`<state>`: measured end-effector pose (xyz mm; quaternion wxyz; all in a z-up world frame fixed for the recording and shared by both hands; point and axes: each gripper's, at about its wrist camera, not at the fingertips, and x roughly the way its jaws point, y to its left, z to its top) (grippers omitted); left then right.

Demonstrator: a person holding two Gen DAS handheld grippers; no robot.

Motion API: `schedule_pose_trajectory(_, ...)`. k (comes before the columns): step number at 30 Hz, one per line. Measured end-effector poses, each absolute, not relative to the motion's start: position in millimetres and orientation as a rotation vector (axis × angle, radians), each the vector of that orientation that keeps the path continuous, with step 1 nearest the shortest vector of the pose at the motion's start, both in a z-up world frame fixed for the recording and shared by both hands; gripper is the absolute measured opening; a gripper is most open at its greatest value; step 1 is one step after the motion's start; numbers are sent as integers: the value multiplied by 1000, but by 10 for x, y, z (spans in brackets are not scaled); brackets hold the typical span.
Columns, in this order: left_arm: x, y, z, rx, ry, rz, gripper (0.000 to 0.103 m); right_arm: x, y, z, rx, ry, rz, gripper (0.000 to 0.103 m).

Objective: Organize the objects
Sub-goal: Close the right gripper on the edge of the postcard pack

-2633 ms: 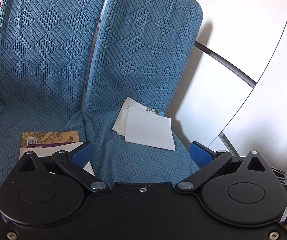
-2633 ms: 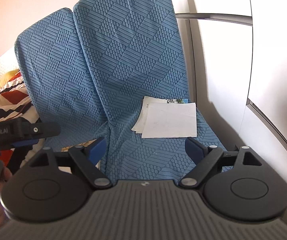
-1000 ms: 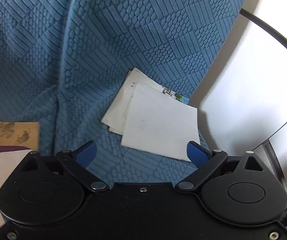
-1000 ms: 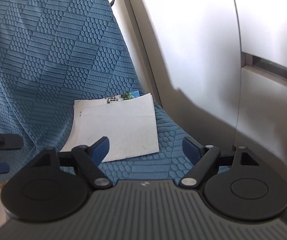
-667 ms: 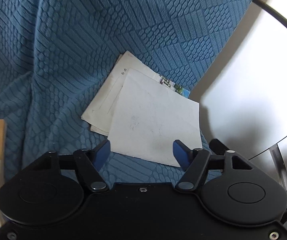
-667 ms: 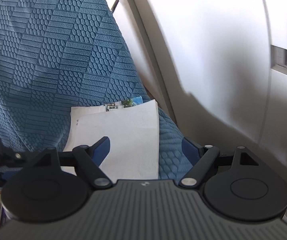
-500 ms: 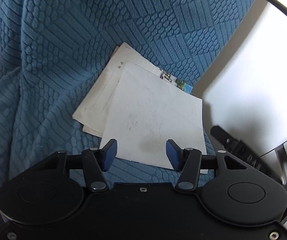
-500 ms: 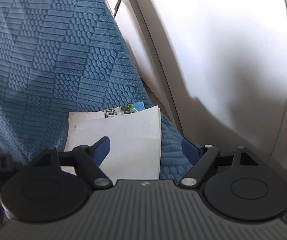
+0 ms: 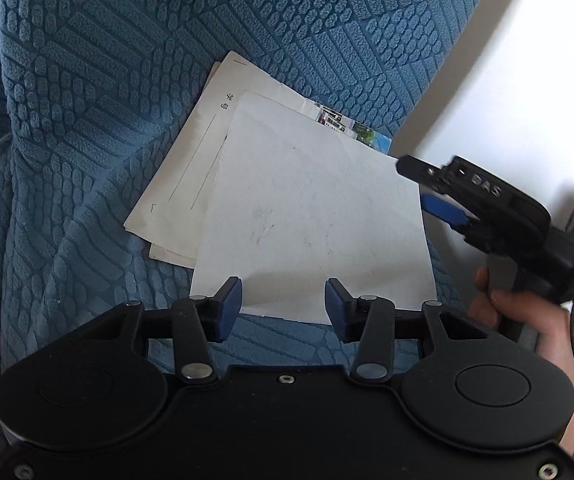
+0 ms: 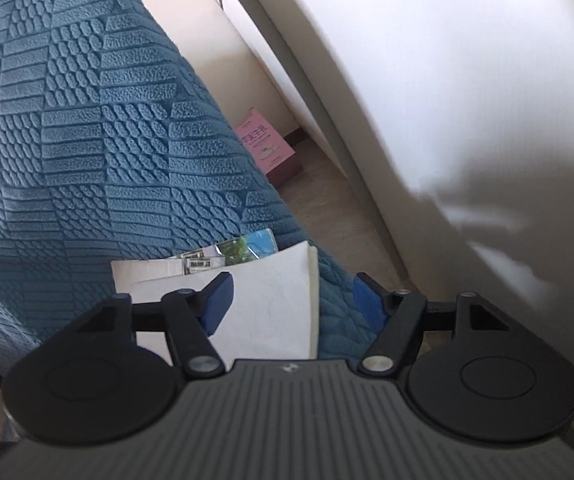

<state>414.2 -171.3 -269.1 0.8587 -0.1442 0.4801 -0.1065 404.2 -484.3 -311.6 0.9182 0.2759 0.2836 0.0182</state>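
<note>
Item: loose paper stack [image 9: 311, 216], mid-frame, light and floppy; your closing, still-empty left gripper [image 9: 283, 300] should pinch its lower edge.

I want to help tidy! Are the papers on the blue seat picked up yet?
Not yet. Nothing looks tidied: the papers lie in a messy pile on the blue seat. Both tongs are closing in, the left tongs at the top sheet's near edge, the right tongs at its side. Lifting and sorting remain.

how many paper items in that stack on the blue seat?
3 at least: blank white sheet on top, lined cream sheet sticking out left beneath it, colour-printed leaflet peeking out at the far edge. More may be hidden underneath.
</note>
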Motion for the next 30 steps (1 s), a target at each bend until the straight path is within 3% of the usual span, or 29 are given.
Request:
schedule_pose_trajectory(5,4168,-1677,-2692,-298,1023,-233,43,4266,-4826,-3207,606,625,74,55)
schedule_pose_trajectory(15,4161,-1560,-2738,-352,1011,-264,43,4165,-4796,-3126,593,573,124,41)
schedule_pose_trajectory(20,4150,-1538,-2724,-347,1009,-241,40,4001,-4869,-3034,670,514,203,19)
schedule_pose_trajectory(22,4148,-1518,-2699,-351,1014,-226,40,3944,-4873,-2983,689,492,251,15)
schedule_pose_trajectory(30,4080,-1314,-2415,-406,979,-189,42,3813,-4662,-2677,476,519,276,7)
